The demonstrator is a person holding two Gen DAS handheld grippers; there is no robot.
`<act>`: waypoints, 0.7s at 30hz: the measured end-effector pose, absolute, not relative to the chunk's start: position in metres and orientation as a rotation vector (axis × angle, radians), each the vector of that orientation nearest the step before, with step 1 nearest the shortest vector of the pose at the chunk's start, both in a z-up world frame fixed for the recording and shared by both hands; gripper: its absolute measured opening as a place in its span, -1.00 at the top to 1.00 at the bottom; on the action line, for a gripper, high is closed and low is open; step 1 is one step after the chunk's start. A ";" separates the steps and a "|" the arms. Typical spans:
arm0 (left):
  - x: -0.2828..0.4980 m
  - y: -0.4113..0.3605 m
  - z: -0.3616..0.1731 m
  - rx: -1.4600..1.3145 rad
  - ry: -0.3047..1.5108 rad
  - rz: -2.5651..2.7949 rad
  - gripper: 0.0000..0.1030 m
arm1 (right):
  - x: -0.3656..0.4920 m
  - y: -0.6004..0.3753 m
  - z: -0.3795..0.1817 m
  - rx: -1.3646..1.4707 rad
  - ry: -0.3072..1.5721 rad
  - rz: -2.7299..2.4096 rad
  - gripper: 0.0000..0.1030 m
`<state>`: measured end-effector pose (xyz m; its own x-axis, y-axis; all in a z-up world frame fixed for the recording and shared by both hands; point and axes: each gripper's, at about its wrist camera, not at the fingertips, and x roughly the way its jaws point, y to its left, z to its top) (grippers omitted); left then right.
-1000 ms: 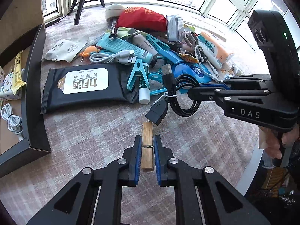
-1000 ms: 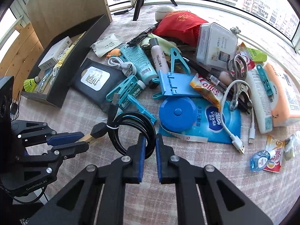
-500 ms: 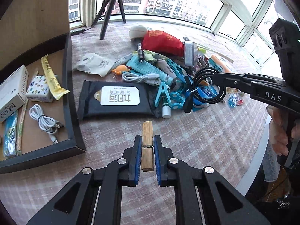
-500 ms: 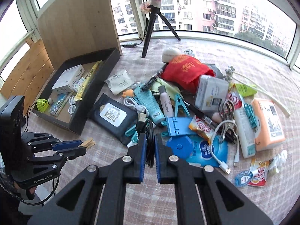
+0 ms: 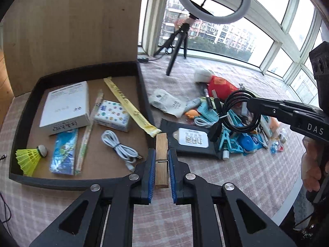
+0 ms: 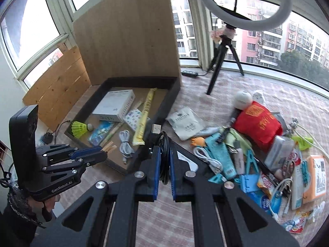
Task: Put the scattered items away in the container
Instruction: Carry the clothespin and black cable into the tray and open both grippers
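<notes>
My left gripper (image 5: 161,160) is shut on a wooden clothespin (image 5: 161,154) and holds it in the air by the near right corner of the black tray (image 5: 144,82). It also shows in the right wrist view (image 6: 100,154). My right gripper (image 6: 163,162) is shut on a coiled black USB cable (image 6: 162,144), lifted above the table to the right of the tray (image 6: 170,100). The cable (image 5: 236,111) hangs from that gripper in the left wrist view. The pile of scattered items (image 6: 257,154) lies on the checked cloth to the right.
The tray holds a white box (image 5: 65,107), a patterned pack (image 5: 113,116), a yellow stick pack (image 5: 129,105), a white cable (image 5: 121,148) and a yellow shuttlecock (image 5: 28,158). A wooden board (image 5: 72,30) stands behind it. A ring-light tripod (image 6: 224,61) stands at the back.
Both grippers have risen and swung left toward the tray, carrying the clothespin and the black cable. The tray now fills the left of both views.
</notes>
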<state>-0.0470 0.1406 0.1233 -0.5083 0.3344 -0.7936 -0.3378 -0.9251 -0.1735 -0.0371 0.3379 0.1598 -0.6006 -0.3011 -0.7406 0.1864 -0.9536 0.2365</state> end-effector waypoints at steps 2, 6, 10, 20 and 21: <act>-0.053 0.122 0.130 -1.276 -0.015 2.476 0.77 | -0.046 0.317 0.164 1.208 -0.180 -2.550 0.83; -0.063 0.089 0.135 -1.277 -0.032 2.550 0.77 | -0.062 0.276 0.162 1.194 -0.155 -2.479 0.83; -0.072 0.068 0.130 -1.299 -0.052 2.583 0.77 | -0.077 0.243 0.151 1.220 -0.124 -2.421 0.83; -0.090 0.059 0.114 -1.346 -0.100 2.602 0.70 | -0.100 0.205 0.128 1.274 -0.067 -2.378 0.69; -0.091 0.059 0.114 -1.347 -0.104 2.604 0.65 | -0.100 0.205 0.129 1.272 -0.057 -2.389 0.63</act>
